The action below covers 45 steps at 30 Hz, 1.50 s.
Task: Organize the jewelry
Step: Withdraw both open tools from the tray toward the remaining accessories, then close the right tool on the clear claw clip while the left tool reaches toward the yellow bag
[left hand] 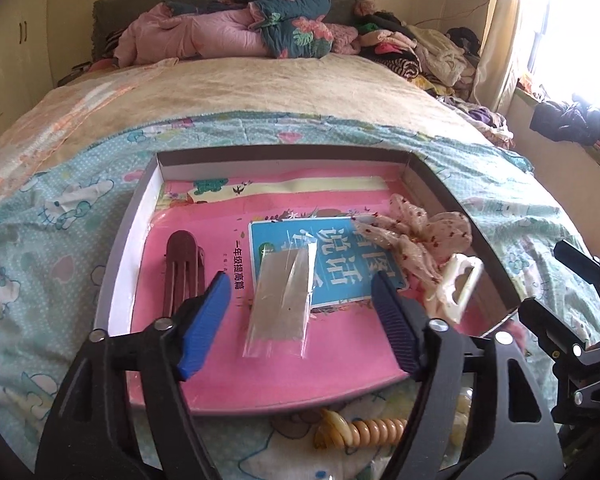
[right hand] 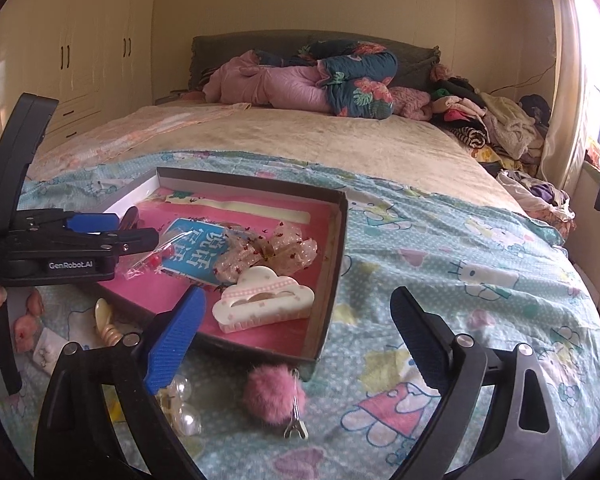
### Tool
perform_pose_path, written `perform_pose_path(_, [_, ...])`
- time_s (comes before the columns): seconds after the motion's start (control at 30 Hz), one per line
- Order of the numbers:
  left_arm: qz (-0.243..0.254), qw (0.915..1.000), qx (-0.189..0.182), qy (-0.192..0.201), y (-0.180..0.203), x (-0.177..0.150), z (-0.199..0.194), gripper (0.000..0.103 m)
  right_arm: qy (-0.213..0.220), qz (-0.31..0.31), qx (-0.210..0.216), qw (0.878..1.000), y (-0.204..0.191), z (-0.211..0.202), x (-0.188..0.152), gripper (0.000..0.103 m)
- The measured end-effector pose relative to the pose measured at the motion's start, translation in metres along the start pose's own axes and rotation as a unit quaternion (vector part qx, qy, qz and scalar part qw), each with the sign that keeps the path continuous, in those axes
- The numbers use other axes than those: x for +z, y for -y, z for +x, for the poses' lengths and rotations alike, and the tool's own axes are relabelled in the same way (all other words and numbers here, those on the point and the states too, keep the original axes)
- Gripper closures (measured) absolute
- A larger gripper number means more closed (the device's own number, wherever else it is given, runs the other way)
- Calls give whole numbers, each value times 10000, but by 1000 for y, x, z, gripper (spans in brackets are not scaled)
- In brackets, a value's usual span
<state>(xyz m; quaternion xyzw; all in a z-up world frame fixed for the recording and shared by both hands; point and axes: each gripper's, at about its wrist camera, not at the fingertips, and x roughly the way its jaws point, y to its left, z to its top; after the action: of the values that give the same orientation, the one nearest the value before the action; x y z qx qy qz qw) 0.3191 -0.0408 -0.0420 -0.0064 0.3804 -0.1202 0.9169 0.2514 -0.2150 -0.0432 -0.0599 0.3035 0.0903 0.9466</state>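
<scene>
A shallow box (left hand: pixel 140 216) (right hand: pixel 336 248) with a pink book inside lies on the bed. In it are a dark red hair clip (left hand: pixel 182 268), a clear packet (left hand: pixel 282 300) (right hand: pixel 148 260), a sheer dotted scrunchie (left hand: pixel 420 232) (right hand: pixel 268 252) and a white cloud-shaped claw clip (left hand: pixel 460 284) (right hand: pixel 264 300). My left gripper (left hand: pixel 300 292) is open above the packet, not touching it. My right gripper (right hand: pixel 296 320) is open over the box's near right corner. A pink pom-pom clip (right hand: pixel 274 396), clear bead ties (right hand: pixel 184 404) and a beige spiral hair tie (left hand: pixel 364 432) lie outside the box.
The box sits on a Hello Kitty sheet (right hand: pixel 460 264). Piled quilts (left hand: pixel 240 28) and clothes (left hand: pixel 420 52) fill the far end of the bed. A wardrobe (right hand: pixel 68 60) stands at left, a window (left hand: pixel 572 32) at right. More small accessories (right hand: pixel 32 328) lie left of the box.
</scene>
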Motion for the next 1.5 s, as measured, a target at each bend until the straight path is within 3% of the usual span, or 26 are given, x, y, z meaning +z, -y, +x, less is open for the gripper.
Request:
perform_pose_path(0.13, [-26,9998,-34,215,4,-3,-20,16,79,47,-16,10000,2,-13,-2,11])
perform_pose_path(0.23, [-4,9994,-15,339,7,-7,-34,12,131,62,-30,9999,4,-21,-3,11])
perform_pose_path(0.9, [-43,9972,-46,743,13,-39,-100,12,401,-70,47,9992,-5,-74,-19,10])
perform_pose_path(1.5, [85,9989,39,467,16,-88,-108,12,196,-314,381,9986,-28,-89,-53,10])
